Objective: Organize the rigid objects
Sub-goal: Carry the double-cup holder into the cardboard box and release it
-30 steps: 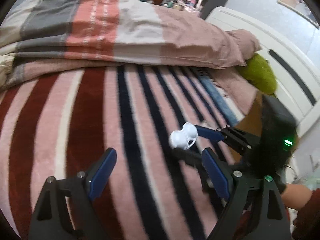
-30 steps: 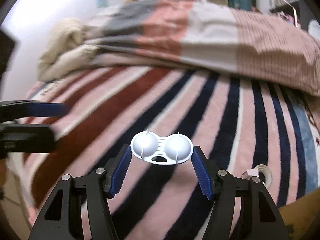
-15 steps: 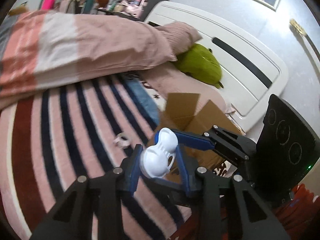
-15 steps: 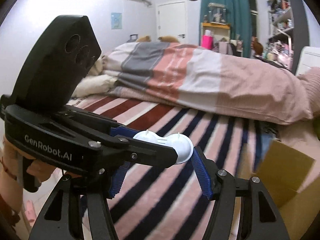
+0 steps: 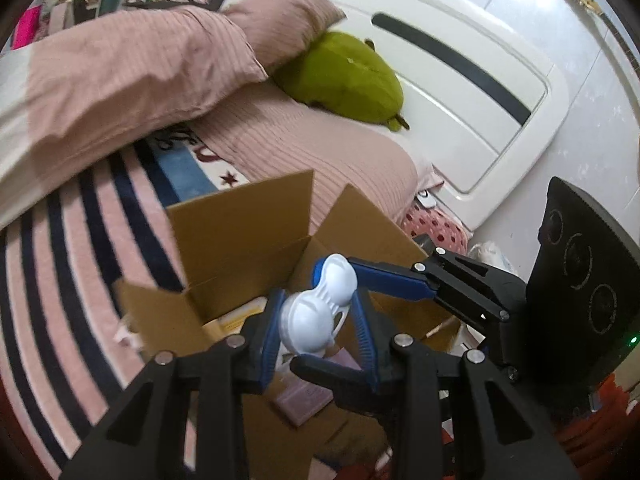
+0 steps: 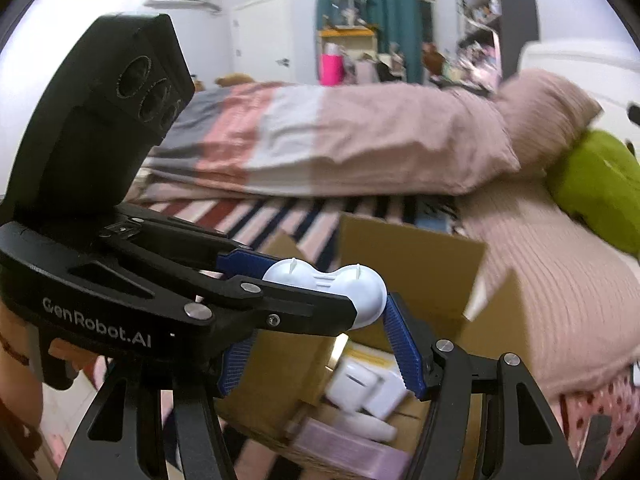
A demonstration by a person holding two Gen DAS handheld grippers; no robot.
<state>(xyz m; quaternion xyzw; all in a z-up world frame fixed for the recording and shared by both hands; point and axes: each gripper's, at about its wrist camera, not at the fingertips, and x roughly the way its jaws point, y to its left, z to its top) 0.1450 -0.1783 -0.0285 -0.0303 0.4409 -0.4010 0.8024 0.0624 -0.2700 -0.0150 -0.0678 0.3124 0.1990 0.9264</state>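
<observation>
A white plastic two-dome piece (image 5: 320, 312) is clamped by both grippers at once. My left gripper (image 5: 318, 336) is shut on its lower dome; the blue pads press it from both sides. My right gripper (image 6: 324, 332) is shut on the same piece (image 6: 332, 284), with its blue fingers (image 6: 402, 352) at the ends; it also shows in the left wrist view (image 5: 400, 280). The piece hangs over an open cardboard box (image 5: 248, 240) on the bed. The box (image 6: 416, 264) holds white cartons and a pink book.
The striped pink, navy and maroon blanket (image 5: 64, 280) covers the bed. A folded quilt (image 6: 320, 136), a pink pillow (image 5: 280, 20) and a green plush (image 5: 348, 76) lie behind the box. The white headboard (image 5: 480, 92) stands at the right.
Both grippers carried the white piece rightward from above the striped blanket to above the open box. The left gripper, open one second ago, closed on the piece.
</observation>
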